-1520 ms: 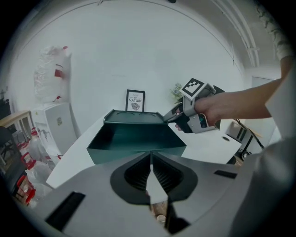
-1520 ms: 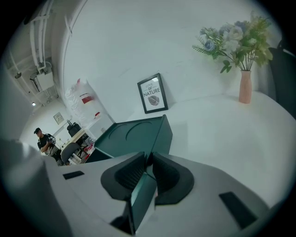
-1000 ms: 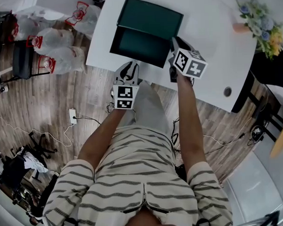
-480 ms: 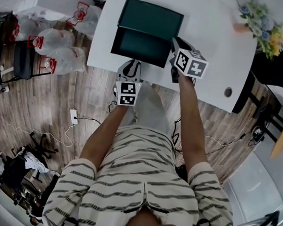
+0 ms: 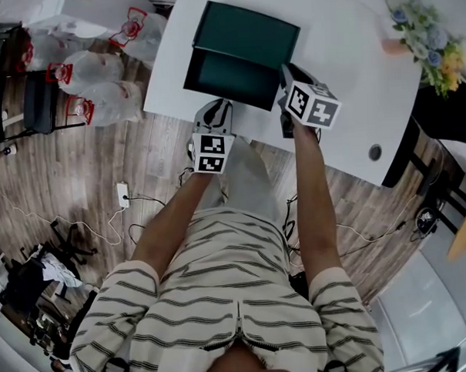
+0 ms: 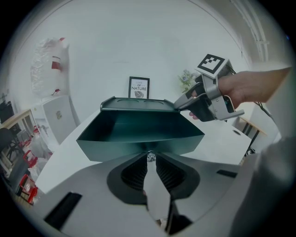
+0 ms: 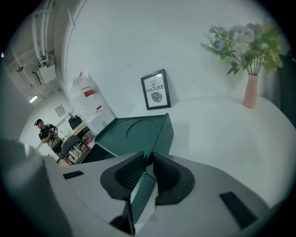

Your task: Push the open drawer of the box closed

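A white table [image 5: 343,53] bears a dark green box [image 5: 245,27], and its drawer [image 5: 232,73] stands pulled out toward the person, who wears a striped shirt [image 5: 222,297]. The drawer is open and its inside is bare. The left gripper [image 5: 217,113] is at the table's near edge, in front of the drawer. In the left gripper view its jaws lie together with nothing between them, and the left gripper [image 6: 150,157] points at the middle of the drawer's front wall [image 6: 138,150]. The tips are right at that wall, but it cannot be told whether they touch it. The same view shows the box's flat top [image 6: 134,104] behind the drawer, a small framed print [image 6: 138,87] at the wall beyond, and the right gripper [image 6: 178,104] set against the box's top right corner. From the head, the right gripper [image 5: 287,73] sits at the box's right side, just beside where the drawer comes out. In the right gripper view its jaws are drawn nearly together and hold nothing that can be made out. The right gripper [image 7: 147,159] meets the near corner of the box [image 7: 136,129], and the open drawer [image 7: 88,155] shows at the left. A vase of flowers [image 7: 252,90] stands well apart on the table's far right, and the print [image 7: 156,89] leans at the wall behind the box. White bags [image 5: 97,72] lie on the wooden floor [image 5: 79,188] to the table's left.
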A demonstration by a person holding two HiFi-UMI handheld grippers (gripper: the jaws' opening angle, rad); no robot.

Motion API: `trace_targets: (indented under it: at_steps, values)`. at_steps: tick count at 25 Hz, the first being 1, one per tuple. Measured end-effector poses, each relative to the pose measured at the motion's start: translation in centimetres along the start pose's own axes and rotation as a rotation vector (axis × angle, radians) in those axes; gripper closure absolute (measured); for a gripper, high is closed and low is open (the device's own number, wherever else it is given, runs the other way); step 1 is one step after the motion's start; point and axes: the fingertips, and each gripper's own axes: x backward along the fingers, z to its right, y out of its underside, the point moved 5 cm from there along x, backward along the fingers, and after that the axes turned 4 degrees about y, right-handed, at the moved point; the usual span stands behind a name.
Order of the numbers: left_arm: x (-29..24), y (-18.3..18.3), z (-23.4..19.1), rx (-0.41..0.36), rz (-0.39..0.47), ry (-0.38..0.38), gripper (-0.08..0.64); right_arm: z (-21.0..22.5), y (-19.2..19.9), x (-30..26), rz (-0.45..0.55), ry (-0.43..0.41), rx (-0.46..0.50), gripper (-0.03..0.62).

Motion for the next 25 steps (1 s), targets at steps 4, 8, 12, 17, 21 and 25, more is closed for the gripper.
trace_targets:
  at_steps: [4,8,12,17,21,25]
  values:
    - [-0.1,-0.1,-0.1,0.0,0.0,-0.001,0.503,0.0,-0.1,-0.1,0.0,0.001,0.001,0.517]
    - [-0.3,-0.6,-0.2,-0.001,0.009,-0.003,0.505,0.1,-0.1,0.0,0.0,0.001,-0.001,0.517]
    - [-0.5,-1.1,-0.4,-0.007,0.015,-0.006,0.508,0.1,0.0,-0.1,-0.002,0.002,-0.005,0.517]
    - [-0.7,-1.5,-0.6,-0.011,0.02,-0.005,0.511,0.0,-0.1,0.0,-0.003,0.003,-0.005,0.517]
    - [-0.8,-1.7,-0.7,-0.008,0.022,-0.007,0.514,0.0,-0.1,0.0,-0.003,0.005,-0.006,0.517]
    - [-1.2,-2.2,-0.6,-0.014,0.028,-0.002,0.515,0.3,0.6,-0.5,-0.01,-0.006,-0.023,0.517]
